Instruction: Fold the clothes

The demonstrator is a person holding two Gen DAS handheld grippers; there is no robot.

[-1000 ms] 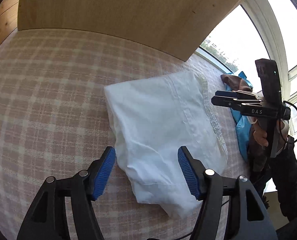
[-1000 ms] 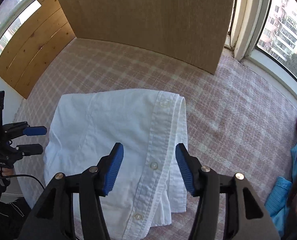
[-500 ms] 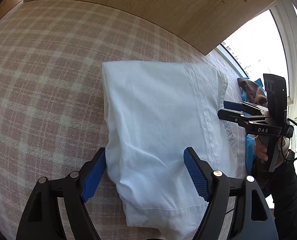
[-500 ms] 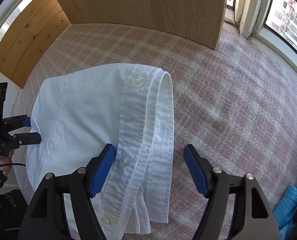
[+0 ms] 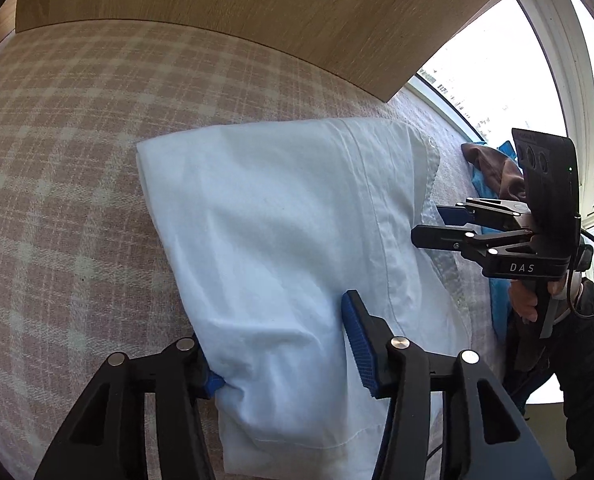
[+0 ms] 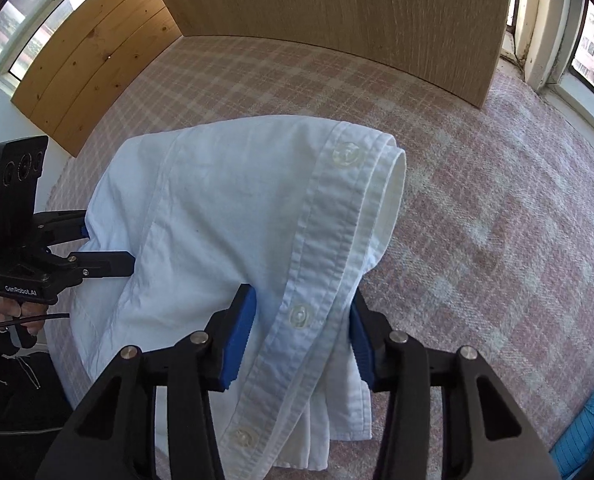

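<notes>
One white shirt (image 6: 225, 216), already doubled over, is lying mid-cloth on the checked table (image 5: 57, 128), with a blue and a brown garment (image 5: 497, 168) waiting at three o'clock. Two tongs are working: the left gripper (image 5: 277, 344) and right gripper (image 6: 297, 340) are each straddling a near edge of cloth, jaws parted, seemingly not yet pinching. Judging by this, another fold is under way; closing, then lifting together, is needed next.

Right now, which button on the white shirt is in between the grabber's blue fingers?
The middle button on the white shirt. It sits inside the right gripper; the top button lies farther off, the bottom button closer to the camera.
</notes>
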